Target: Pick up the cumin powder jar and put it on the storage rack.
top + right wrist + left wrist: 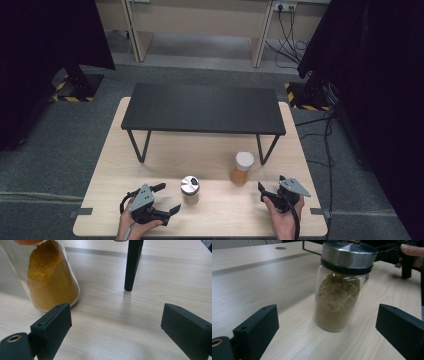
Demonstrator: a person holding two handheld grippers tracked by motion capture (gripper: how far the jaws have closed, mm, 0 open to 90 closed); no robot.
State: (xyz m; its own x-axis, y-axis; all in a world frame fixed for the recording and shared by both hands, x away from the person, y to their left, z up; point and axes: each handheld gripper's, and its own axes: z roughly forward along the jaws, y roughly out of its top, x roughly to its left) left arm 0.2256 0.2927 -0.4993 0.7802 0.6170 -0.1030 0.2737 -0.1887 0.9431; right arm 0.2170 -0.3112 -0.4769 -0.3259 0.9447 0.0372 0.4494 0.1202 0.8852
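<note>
Left gripper (169,198) sits at the near-left of the table (210,150), jaws spread wide, nothing between the pads. Right in front of it: the metal-lid jar (190,189), upright, brown powder inside, standing near-centre w/ clear wood all round. In the left gripper view that jar (342,287) stands between the two black jaws but farther off, no contact on either side.

Right gripper (269,191) at the near-right, also wide open & empty. The white-lid jar (242,168) of yellow-orange powder stands just beyond and left of it, near the right leg of the black shelf (202,107). In the right gripper view that jar (50,280) is off to the left of the jaw gap, not lined up; the shelf leg (132,265) stands upright farther back.

Step in hand, as I read it: approach phase. Left is the one set for a grab on the metal-lid jar; right looks parked.

Next move calls for: left to push fwd till the glass body sits between the pads, below the lid, then close square on it. Glass is round & smooth, so grip centred, else it could slip or tip. Right would need to swing left to get its jar in the gap.
</note>
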